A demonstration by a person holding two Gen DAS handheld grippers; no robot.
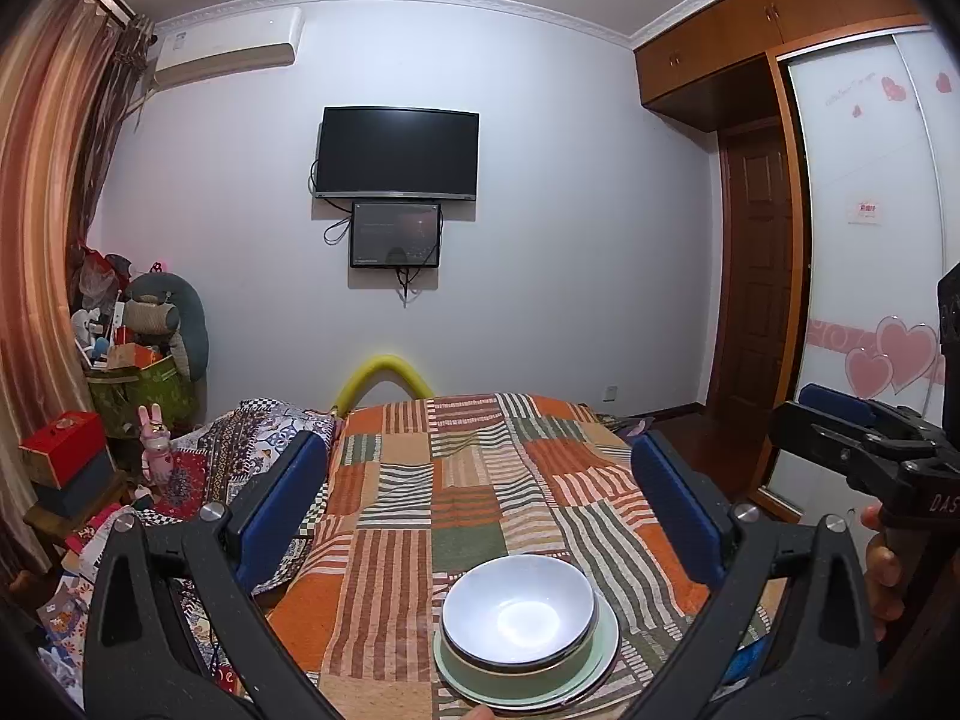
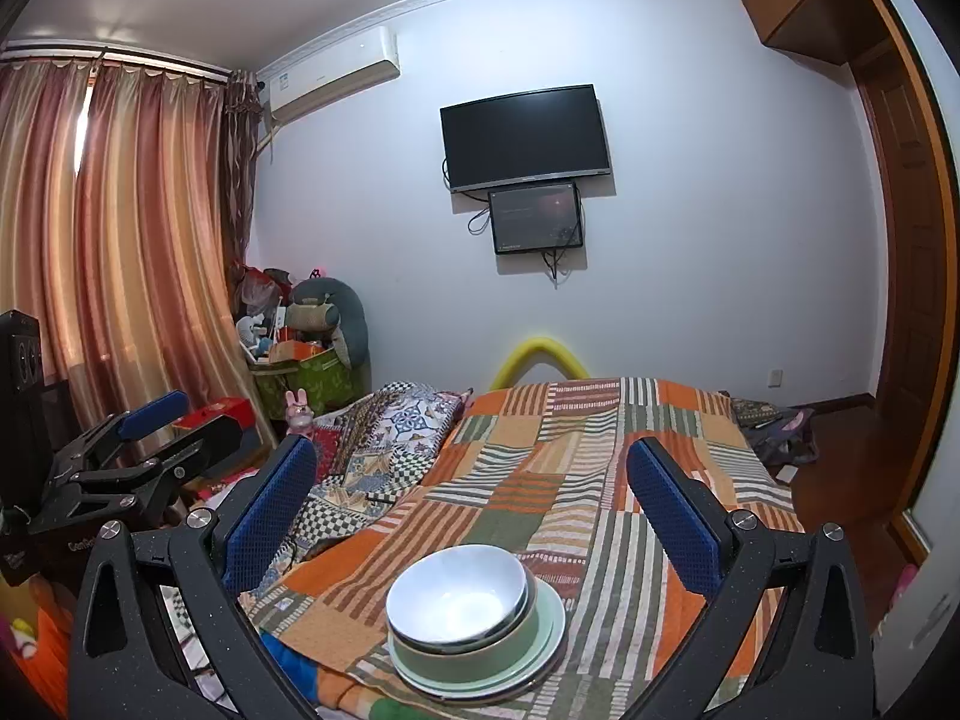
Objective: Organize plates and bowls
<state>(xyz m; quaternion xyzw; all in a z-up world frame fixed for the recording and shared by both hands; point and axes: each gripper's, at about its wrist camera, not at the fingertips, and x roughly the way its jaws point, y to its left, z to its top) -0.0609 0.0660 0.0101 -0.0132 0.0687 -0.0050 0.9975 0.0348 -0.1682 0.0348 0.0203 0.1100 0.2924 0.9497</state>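
The bowls [image 1: 519,609] sit nested on the stacked plates [image 1: 594,657] at the near edge of the patchwork blanket [image 1: 480,468], at 6 o'clock in both wrist views. The left gripper [image 1: 480,510] and right gripper [image 2: 471,516] hold nothing, jaws spread wide, above the stack. Stacking appears complete, though the plate count is unclear at the frame edge.

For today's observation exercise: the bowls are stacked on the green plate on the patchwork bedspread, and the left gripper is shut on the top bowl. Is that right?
Not quite. The left gripper is open, its blue pads wide apart and touching nothing, as the left wrist view shows. The rest holds: the top bowl sits in the stack on the green plate on the patchwork bedspread.
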